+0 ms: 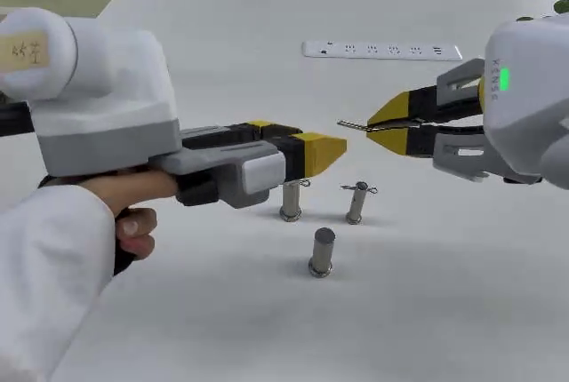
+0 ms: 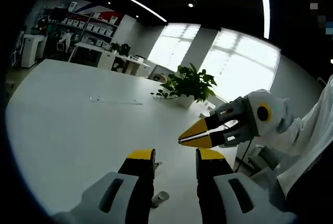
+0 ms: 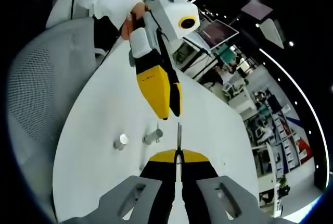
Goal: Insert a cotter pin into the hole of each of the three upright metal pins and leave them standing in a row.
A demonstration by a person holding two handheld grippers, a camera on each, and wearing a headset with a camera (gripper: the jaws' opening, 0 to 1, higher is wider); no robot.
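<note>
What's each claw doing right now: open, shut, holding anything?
Left claw: open, holding nothing.
Right claw: shut on a cotter pin.

On my white flat bench (image 1: 222, 311) I see three silver cylindrical metal pins standing upright. The far-left pin (image 1: 291, 200) and the far-right pin (image 1: 356, 202) stand side by side. The near pin (image 1: 322, 251) stands in front of the gap between them, apart from both. A thin wire cotter pin (image 1: 304, 183) sits through the top of the far-left pin, and a second cotter pin (image 1: 360, 189) sits through the far-right one. My yellow-tipped left tool (image 1: 338, 146) reaches in from the left, above the far-left pin. My yellow-tipped right tool (image 1: 372, 126) reaches in from the right, tip to tip with it but apart. A third cotter pin (image 1: 351, 124) lies between the right tool's jaws, pointing left. A long white plastic power strip (image 1: 382, 50) lies far back on the bench.
</note>
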